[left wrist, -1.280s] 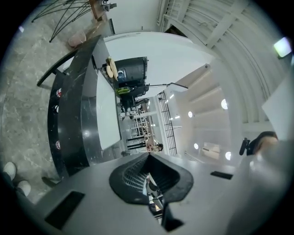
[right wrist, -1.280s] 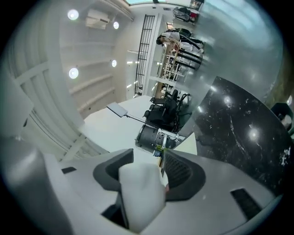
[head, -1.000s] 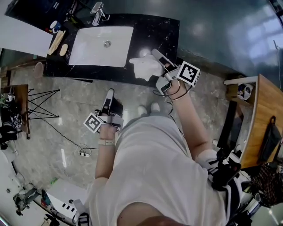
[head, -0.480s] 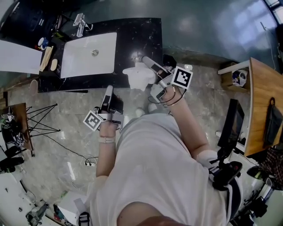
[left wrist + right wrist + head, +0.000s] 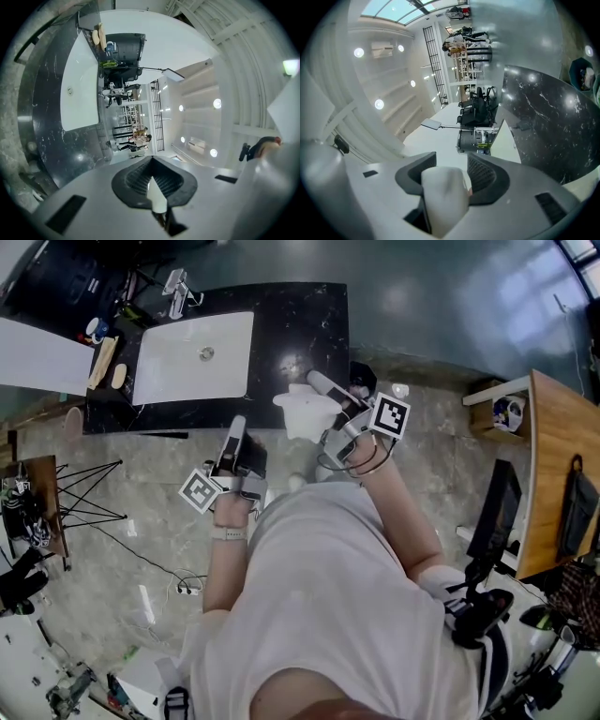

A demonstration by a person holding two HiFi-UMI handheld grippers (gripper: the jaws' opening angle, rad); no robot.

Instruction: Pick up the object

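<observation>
Here the right gripper (image 5: 451, 169) is pinching a white object (image 5: 443, 199), its pads pressed on either side of it. In the head view the object (image 5: 305, 413) hangs at upper centre, over the front edge of the black counter (image 5: 309, 324), right of the sink (image 5: 187, 362). The left gripper (image 5: 236, 427) sits lower left of it, jaws pressed together, pointing at the counter.

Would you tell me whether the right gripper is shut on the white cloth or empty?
Shut on it: the right gripper has a bunched white cloth pressed between its fingers.
</observation>
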